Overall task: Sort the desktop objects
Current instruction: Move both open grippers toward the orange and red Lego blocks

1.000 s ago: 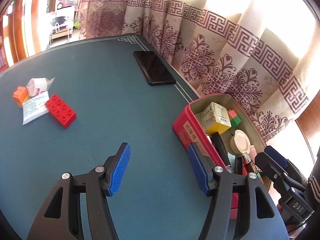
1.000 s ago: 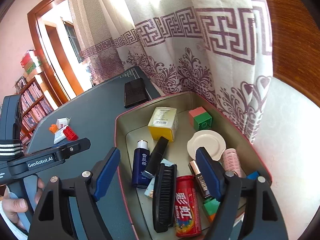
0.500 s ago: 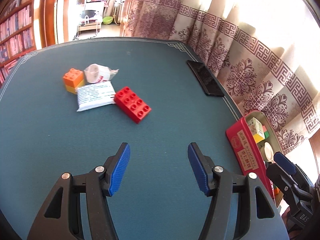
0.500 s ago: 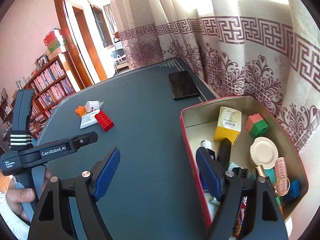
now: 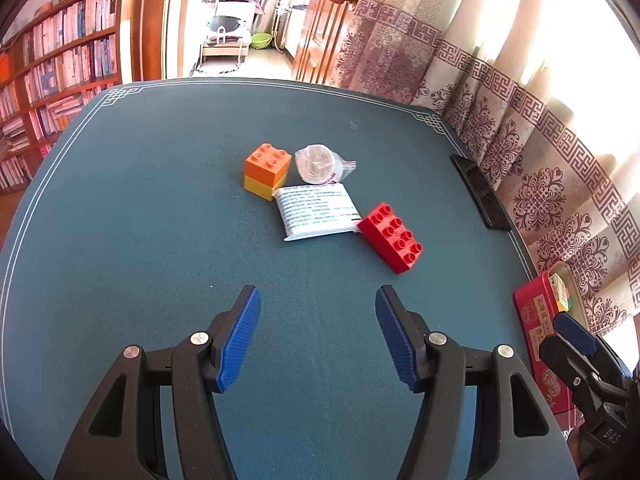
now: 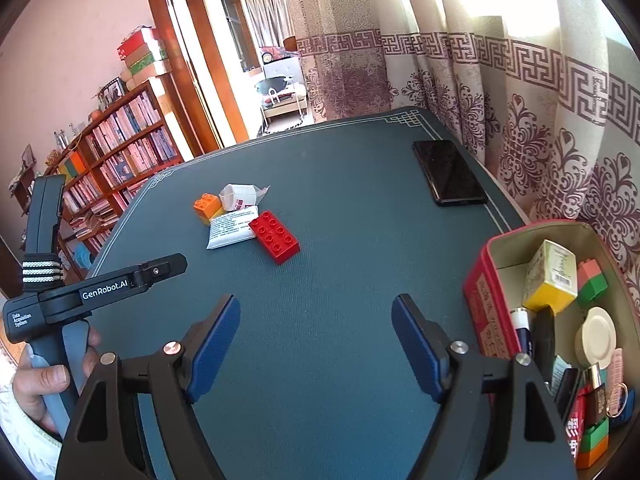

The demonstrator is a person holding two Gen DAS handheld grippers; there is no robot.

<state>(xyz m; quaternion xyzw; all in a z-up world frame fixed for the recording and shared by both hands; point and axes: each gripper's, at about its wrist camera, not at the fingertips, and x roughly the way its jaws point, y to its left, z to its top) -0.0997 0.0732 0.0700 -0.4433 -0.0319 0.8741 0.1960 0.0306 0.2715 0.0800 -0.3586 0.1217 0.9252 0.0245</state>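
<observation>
On the dark green table mat lie a red brick (image 5: 391, 237) (image 6: 274, 237), a white printed packet (image 5: 316, 216) (image 6: 231, 231), an orange brick on a yellow one (image 5: 266, 171) (image 6: 208, 207) and a small wrapped white roll (image 5: 320, 163) (image 6: 240, 197). My left gripper (image 5: 318, 336) hovers open just short of them, nothing between its blue pads. My right gripper (image 6: 316, 346) is open too, empty, between that cluster and the red tin (image 6: 486, 300) (image 5: 536, 320) at the right, which holds several small items.
A black phone (image 6: 448, 172) (image 5: 480, 192) lies near the table's right edge by the patterned curtain (image 6: 520, 92). A hand (image 6: 44, 380) holds the left gripper's handle at the lower left of the right wrist view. A bookshelf (image 5: 52, 80) stands beyond the table.
Both grippers have swung left, away from the tin and toward the bricks and packet. The cluster now sits in the middle of the left wrist view. Neither opening has changed.
</observation>
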